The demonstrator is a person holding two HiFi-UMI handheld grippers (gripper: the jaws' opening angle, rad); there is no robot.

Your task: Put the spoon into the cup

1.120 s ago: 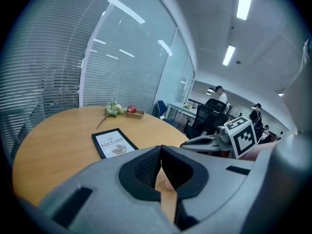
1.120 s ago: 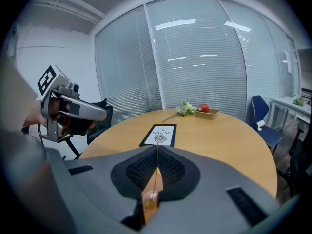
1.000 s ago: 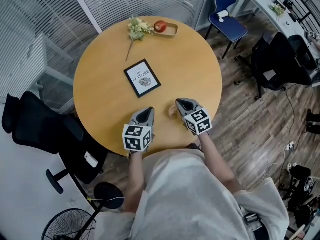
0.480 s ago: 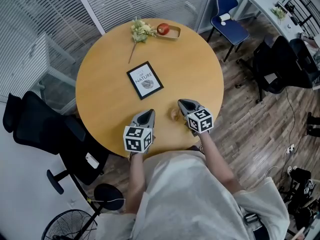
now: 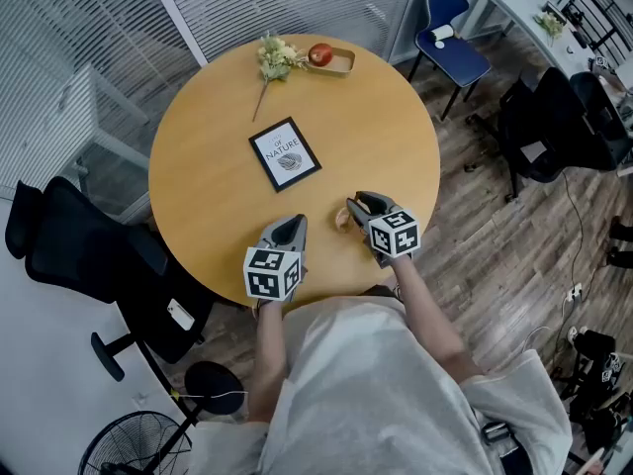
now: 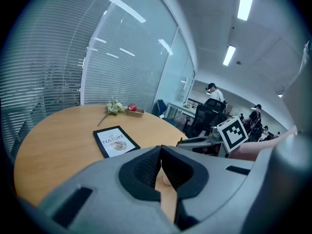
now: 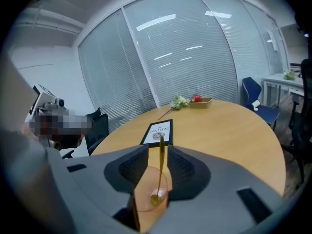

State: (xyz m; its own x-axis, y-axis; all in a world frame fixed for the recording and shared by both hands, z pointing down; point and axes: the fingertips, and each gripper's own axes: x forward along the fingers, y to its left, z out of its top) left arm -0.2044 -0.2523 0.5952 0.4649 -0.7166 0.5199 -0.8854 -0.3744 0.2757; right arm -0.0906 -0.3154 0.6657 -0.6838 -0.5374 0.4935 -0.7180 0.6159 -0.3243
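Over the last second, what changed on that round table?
The right gripper has just opened its jaws wide, apparently letting go of the spoon, which stands in the cup between them, clear of both pads. The left gripper, shut, the book and the tray stayed put.

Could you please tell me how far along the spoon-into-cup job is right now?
Done: the spoon stands in the cup, bowl end down. In hand: the right gripper has just been opening; its jaws stand apart, the handle between them but not pinched. Remaining: probably only drawing that gripper back clear of the handle. The left gripper is shut and empty.
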